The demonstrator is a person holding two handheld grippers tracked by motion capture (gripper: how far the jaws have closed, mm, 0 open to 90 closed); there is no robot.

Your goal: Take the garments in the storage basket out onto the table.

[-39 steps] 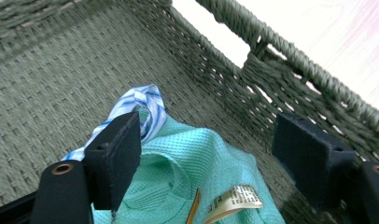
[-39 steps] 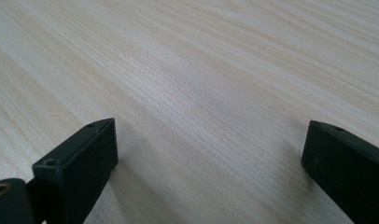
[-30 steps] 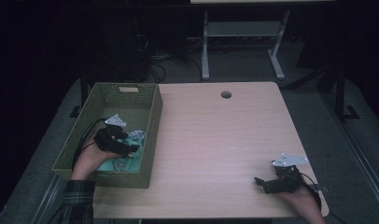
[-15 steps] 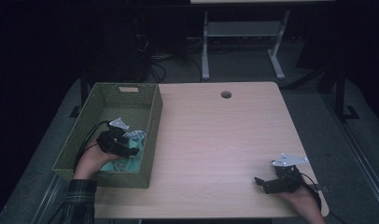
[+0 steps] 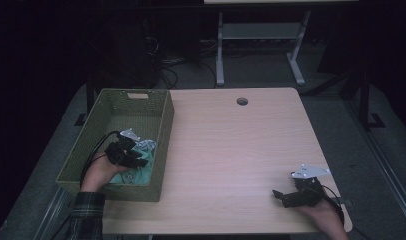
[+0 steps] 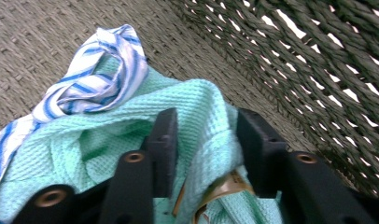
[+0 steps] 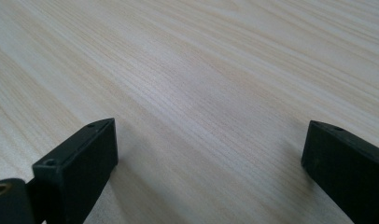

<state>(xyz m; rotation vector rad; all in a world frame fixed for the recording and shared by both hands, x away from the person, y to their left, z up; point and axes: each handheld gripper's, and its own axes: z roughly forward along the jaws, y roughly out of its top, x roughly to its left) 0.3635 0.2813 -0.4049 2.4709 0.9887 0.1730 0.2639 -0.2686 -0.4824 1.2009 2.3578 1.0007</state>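
A mint-green waffle-weave cloth (image 6: 192, 112) is lying bunched on the floor of the woven basket (image 5: 163, 125), toward the basket's near right corner, with a blue-and-white striped cloth (image 6: 99, 79) crumpled on top of it and touching it on the side away from the camera. The left claw (image 6: 204, 140) is reaching down into the basket and its jaws have just been closing around a raised fold of the green cloth; in the left gripper view the fold is filling the gap between the two black jaws and both are touching it, with a tan label peeking out of the fabric low between them. In the high view the left claw (image 5: 133, 157) is sitting over the cloths, close to the basket's right wall, a hand in a plaid sleeve behind it. The basket is standing on the left end of the pale wooden table (image 5: 231, 145). Well apart from the basket, near the table's front right corner, the right claw (image 5: 283, 196) is resting low over bare wood, its jaws spread wide with nothing between them.
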